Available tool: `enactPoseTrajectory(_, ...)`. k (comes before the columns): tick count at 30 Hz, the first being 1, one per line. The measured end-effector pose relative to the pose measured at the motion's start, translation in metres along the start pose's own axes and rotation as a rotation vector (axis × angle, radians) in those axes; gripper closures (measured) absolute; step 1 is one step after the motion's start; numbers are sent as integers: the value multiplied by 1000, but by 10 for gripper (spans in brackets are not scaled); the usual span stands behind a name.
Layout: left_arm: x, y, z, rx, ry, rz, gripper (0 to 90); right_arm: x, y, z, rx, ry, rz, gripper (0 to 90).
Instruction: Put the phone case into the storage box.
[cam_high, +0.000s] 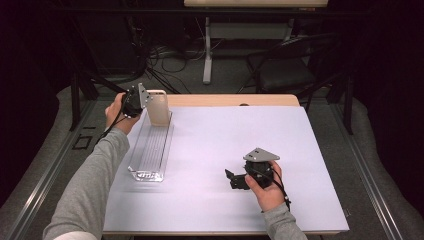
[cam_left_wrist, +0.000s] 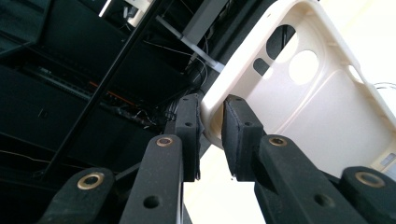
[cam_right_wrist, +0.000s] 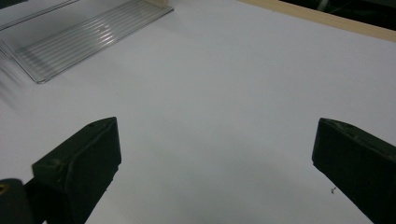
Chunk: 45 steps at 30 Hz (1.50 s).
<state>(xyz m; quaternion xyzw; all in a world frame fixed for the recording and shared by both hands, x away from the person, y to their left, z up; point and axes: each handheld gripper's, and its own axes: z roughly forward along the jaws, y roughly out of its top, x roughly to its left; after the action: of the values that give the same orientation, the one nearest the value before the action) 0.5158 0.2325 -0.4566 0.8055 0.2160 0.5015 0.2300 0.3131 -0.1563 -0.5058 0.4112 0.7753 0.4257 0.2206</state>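
Up top, from the high view, the left gripper (cam_high: 142, 100) holds a cream phone case (cam_high: 158, 107) upright at the far end of a clear ribbed tray (cam_high: 150, 150), while the right gripper (cam_high: 236, 179) idles on the white table cover (cam_high: 225, 130). Left gripper view: jaws pinched narrow on the case's (cam_left_wrist: 299, 107) side rim, a light, thin, probably flexible shell, so the rim beats the camera cut-out end. Right gripper view: jaws wide, nothing between, tray (cam_right_wrist: 88, 39) far off.

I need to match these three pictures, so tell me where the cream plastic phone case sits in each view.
High view: the cream plastic phone case stands upright at the far end of the clear ribbed tray, upper left, held by the left gripper.
Left gripper view: the case is at upper right, its edge pinched between the jaws.
Right gripper view: it is out of frame.
Shared landmark: the clear tray.
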Motion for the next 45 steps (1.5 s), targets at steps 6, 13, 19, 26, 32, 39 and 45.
enactPoseTrajectory(6, 0, 1, 1, 3, 3, -6, 759, -1, 0, 0, 3, -2, 1, 9)
enactPoseTrajectory(13, 0, 0, 1, 6, 3, -15, 734, -1, 0, 0, 2, -2, 0, 9)
enactPoseTrajectory(19, 1, -1, 1, 7, 5, -27, 686, 0, 0, 1, 2, -3, -3, 9)
enactPoseTrajectory(26, 3, -2, 0, 4, -5, -68, 536, -1, 0, 0, 0, -2, 2, 9)
enactPoseTrajectory(32, 5, -3, 0, -6, 6, -91, 416, -1, 0, 0, -5, -3, 2, 10)
enactPoseTrajectory(39, 7, -3, 0, -22, -4, -95, 319, -2, 0, -1, -8, -4, 5, 10)
enactPoseTrajectory(45, 8, -3, -2, -8, -2, -122, 306, -2, 0, -1, -5, -3, 6, 11)
